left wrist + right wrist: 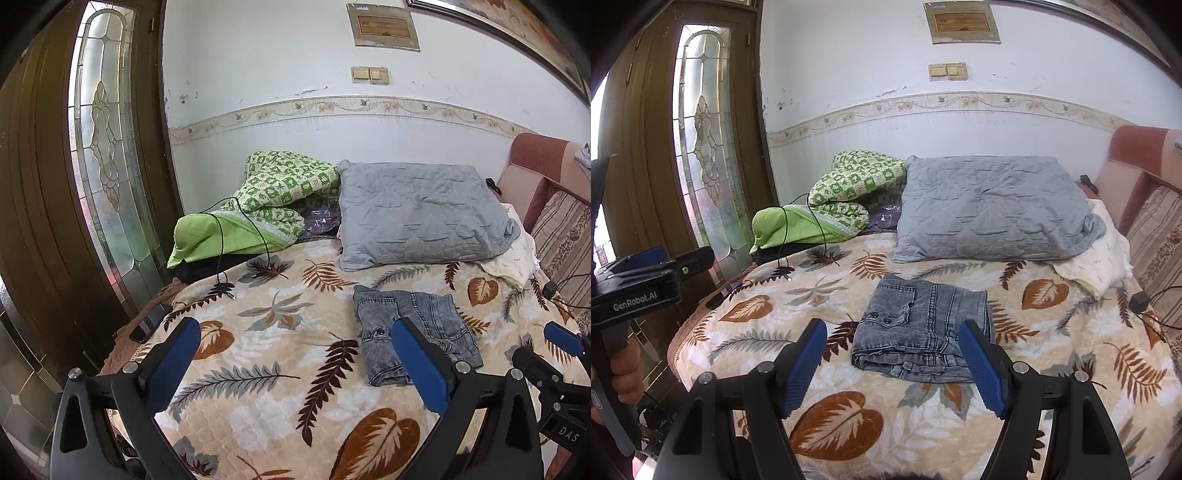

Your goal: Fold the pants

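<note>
Grey washed-denim pants point(925, 332) lie folded into a compact rectangle on the leaf-patterned bedspread point(798, 302). In the left wrist view the pants point(413, 325) sit right of centre, partly behind one blue pad. My right gripper point(894, 363) hovers just short of the bundle's near edge, open, with nothing between its blue pads point(803, 365). My left gripper point(295, 358) is held to the left of the pants over bare bedspread point(258, 354), open and empty. The right gripper point(565, 338) shows at the right edge of the left wrist view.
A grey quilted pillow point(990, 210) and a green patterned blanket point(846, 195) lie at the back against the wall. A black cable point(786, 240) trails over the bed's left side. A wooden door with a glass panel point(705, 140) stands left; a pink headboard point(1134, 177) at right.
</note>
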Demonstrator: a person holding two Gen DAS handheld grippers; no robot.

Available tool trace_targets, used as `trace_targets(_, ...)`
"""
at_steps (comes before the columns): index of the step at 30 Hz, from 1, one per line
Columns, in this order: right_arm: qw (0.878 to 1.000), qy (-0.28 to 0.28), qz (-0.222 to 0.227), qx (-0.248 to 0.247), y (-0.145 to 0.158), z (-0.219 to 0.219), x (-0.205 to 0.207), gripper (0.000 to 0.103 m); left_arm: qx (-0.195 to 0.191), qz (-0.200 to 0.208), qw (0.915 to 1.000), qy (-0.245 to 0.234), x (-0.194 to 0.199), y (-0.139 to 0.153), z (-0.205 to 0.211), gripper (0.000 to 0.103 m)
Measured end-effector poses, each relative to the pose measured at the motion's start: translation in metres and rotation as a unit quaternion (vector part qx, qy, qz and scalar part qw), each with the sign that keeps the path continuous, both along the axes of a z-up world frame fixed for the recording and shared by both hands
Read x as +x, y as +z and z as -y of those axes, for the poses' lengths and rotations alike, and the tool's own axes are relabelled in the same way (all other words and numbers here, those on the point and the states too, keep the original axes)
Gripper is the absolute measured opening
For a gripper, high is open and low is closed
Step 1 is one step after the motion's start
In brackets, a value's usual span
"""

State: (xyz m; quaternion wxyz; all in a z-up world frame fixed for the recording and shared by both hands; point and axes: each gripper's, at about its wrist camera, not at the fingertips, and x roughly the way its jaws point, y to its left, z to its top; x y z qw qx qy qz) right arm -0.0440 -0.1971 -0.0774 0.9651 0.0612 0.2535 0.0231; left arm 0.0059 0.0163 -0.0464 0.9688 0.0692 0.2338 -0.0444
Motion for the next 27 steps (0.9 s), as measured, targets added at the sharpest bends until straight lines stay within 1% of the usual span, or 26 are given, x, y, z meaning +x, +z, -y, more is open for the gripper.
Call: trace_targets(27, 1.000, -0.003, 0.002, 0.001, -0.0010, 0.0012, -0.0002, 0.077, 0.000, -0.008, 0.9999, -0.013, 0.0002, -0.0041, 0.0030, 0.103)
